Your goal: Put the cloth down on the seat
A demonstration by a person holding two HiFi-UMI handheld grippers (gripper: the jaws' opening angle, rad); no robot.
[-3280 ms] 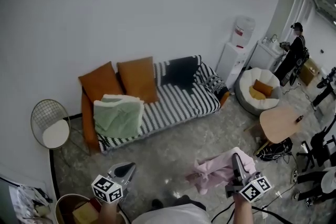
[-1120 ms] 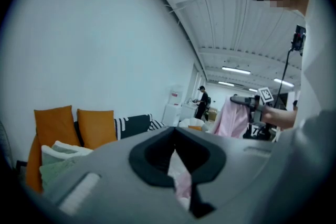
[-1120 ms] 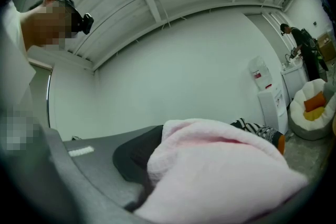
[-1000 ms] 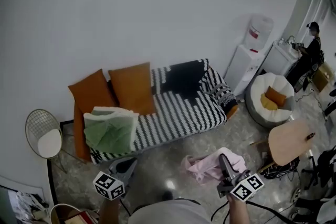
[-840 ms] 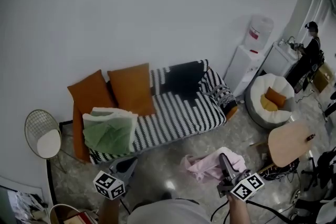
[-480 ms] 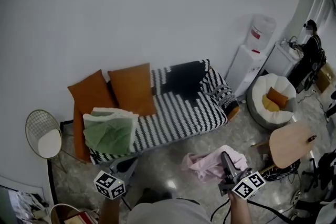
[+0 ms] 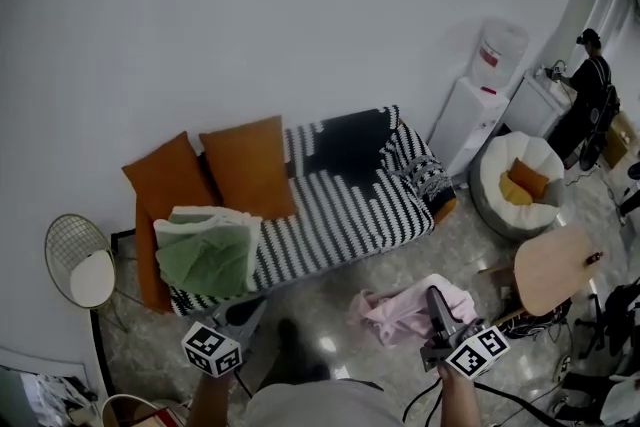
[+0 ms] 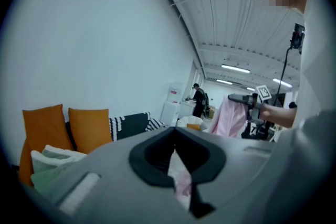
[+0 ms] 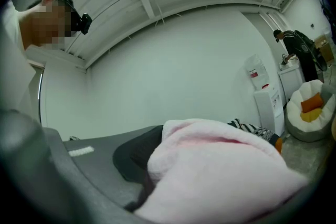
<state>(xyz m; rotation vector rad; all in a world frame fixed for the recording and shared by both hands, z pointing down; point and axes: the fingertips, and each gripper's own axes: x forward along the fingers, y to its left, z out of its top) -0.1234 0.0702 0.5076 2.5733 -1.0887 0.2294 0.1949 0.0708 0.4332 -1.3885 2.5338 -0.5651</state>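
Note:
A sofa with a black-and-white striped seat (image 7: 340, 210) stands against the wall in the head view. My right gripper (image 7: 434, 300) is low right over the floor, short of the sofa, and is shut on a bunched pink cloth (image 7: 400, 313). In the right gripper view the cloth (image 9: 226, 176) fills the space in front of the jaws and hides their tips. The left gripper view shows the cloth (image 8: 231, 115) hanging from that gripper. My left gripper (image 7: 243, 312) is low left, jaws together, and holds nothing.
Two orange cushions (image 7: 245, 165) and a folded green blanket (image 7: 205, 250) take up the sofa's left end. A wire side table (image 7: 80, 265) stands left. To the right are a water dispenser (image 7: 480, 105), a beanbag chair (image 7: 525, 185), a round wooden table (image 7: 555, 267) and a person (image 7: 585, 105).
The sofa has come nearer since the oldest frame. Over the last second both grippers barely shifted, with the cloth still held. The person at the far right moved about.

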